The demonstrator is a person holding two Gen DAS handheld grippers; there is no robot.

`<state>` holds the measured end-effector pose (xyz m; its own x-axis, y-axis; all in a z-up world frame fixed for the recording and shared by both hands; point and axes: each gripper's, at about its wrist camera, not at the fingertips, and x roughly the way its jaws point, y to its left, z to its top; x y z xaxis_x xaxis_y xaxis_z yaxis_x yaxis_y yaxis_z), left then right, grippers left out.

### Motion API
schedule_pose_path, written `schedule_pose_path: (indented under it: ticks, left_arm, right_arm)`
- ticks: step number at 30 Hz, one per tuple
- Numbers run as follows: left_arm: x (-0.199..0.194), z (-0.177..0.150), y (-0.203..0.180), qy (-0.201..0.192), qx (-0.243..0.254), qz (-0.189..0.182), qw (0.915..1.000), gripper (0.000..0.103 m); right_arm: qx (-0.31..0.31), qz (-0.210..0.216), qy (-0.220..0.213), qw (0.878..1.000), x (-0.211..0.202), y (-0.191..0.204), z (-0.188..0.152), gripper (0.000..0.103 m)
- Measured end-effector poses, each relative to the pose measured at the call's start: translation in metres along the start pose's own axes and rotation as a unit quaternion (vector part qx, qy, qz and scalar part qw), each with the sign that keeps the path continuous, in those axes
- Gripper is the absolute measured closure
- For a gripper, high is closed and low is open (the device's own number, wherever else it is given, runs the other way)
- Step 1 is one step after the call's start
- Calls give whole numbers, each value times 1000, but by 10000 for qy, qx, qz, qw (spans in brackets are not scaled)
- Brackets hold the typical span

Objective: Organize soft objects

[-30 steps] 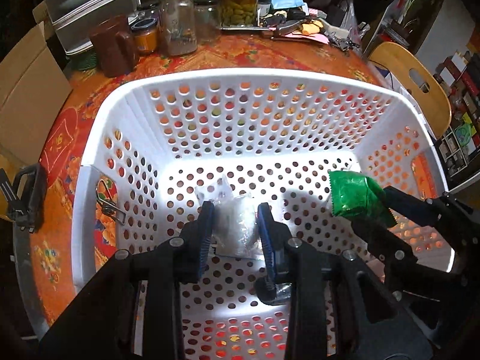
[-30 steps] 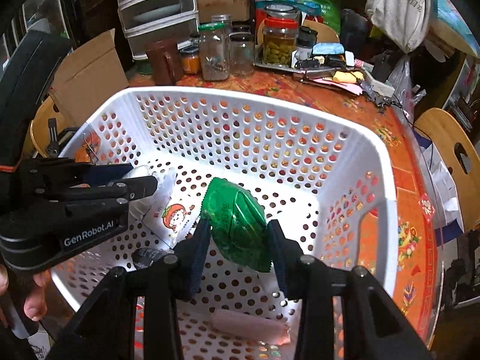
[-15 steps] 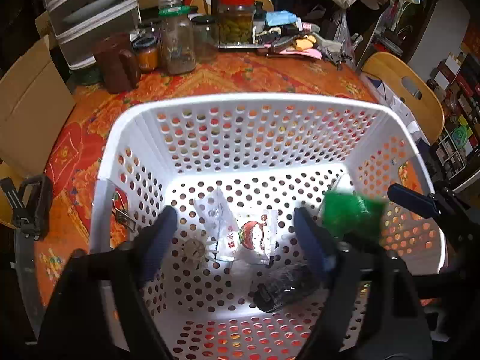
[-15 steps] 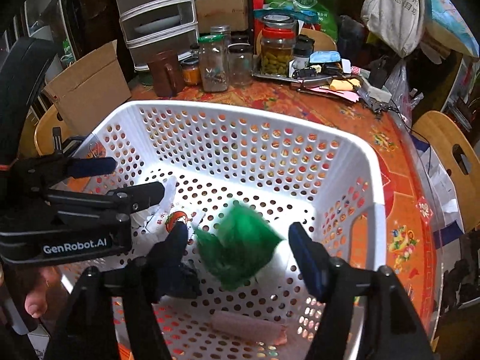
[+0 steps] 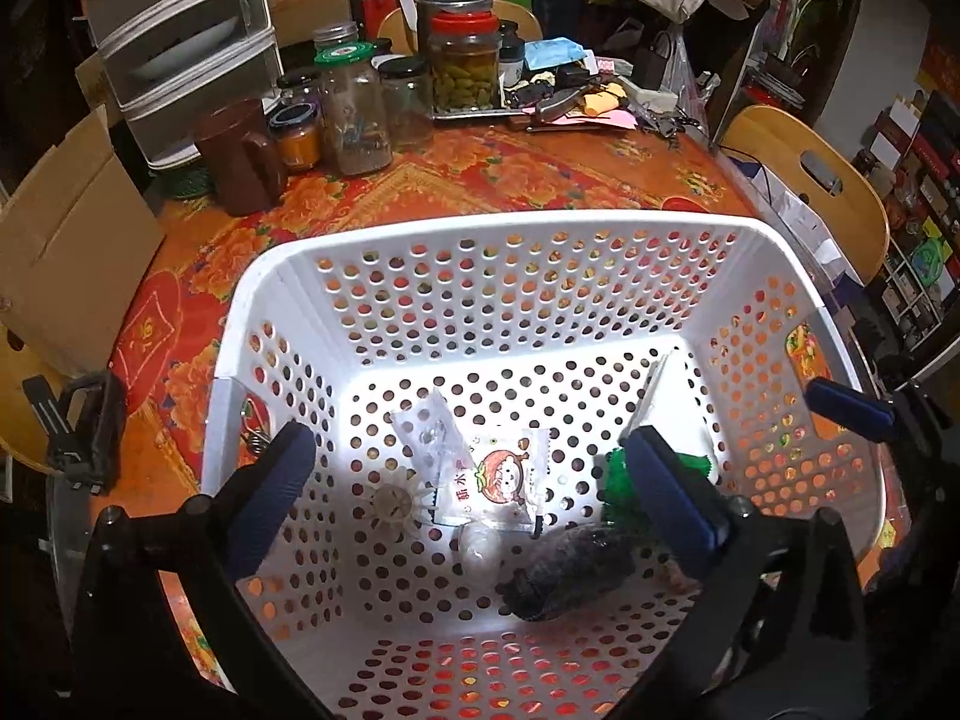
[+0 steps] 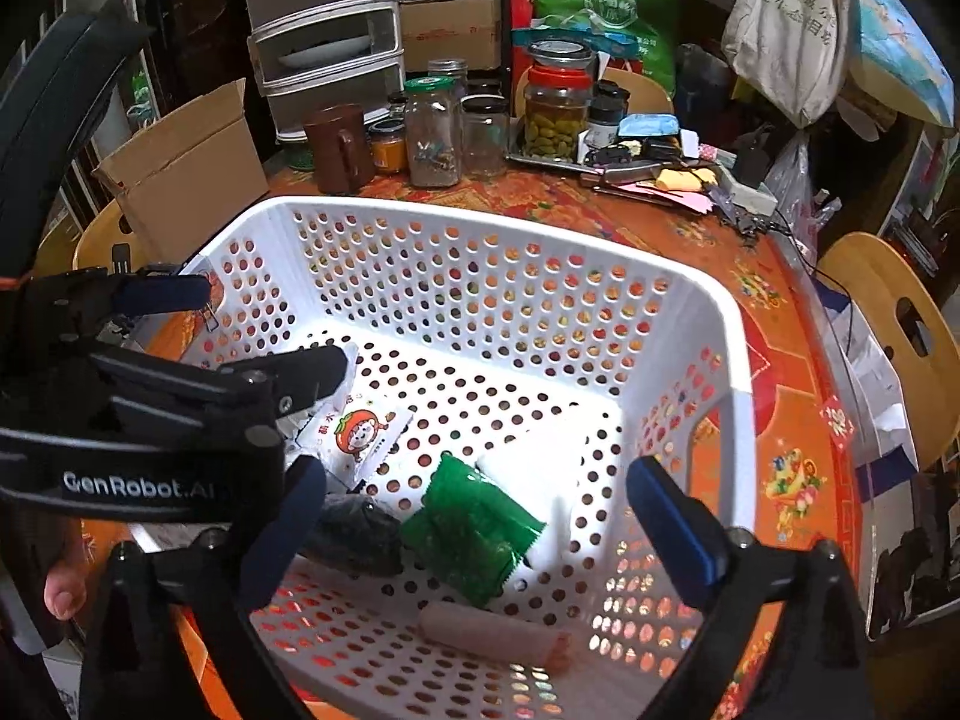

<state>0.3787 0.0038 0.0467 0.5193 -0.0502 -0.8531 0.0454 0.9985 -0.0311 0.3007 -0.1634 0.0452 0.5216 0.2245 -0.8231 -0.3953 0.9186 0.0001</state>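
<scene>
A white perforated basket [image 5: 516, 228] [image 6: 738, 324] stands on the table. On its floor lie a white snack packet with a tomato cartoon [image 5: 495, 477] [image 6: 360, 429], a clear plastic packet [image 5: 429, 435], a green packet [image 6: 471, 528] [image 5: 615, 486], a dark rolled item [image 5: 567, 570] [image 6: 354, 534] and a pink roll [image 6: 492, 633]. My left gripper [image 5: 474, 492] is open and empty above the basket. My right gripper [image 6: 474, 534] is open and empty above the green packet. The left gripper's fingers [image 6: 288, 372] also show in the right wrist view.
The table has a red-orange floral cloth [image 5: 456, 180]. Behind the basket stand several glass jars [image 5: 354, 114], a brown mug [image 5: 240, 156], a plastic drawer unit [image 5: 180, 42] and a cardboard box [image 5: 66, 246]. Wooden chairs [image 5: 804, 180] stand at the right.
Both grippers have opened and pulled up and back. The left let go of the white packets and the right dropped the green packet; all now lie on the basket floor.
</scene>
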Motion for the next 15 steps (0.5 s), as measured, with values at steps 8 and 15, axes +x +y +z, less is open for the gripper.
schedule_pose_path:
  ticks: [8, 15]
  left_arm:
    - [-47, -18, 12, -736, -300, 41, 9968, 0]
    - [-99, -61, 23, -1384, -419, 119, 9894, 0]
  right_arm:
    - [293, -72, -348, 9989, -37, -13, -22, 2]
    - [429, -427, -892, 9942, -80, -19, -56, 2]
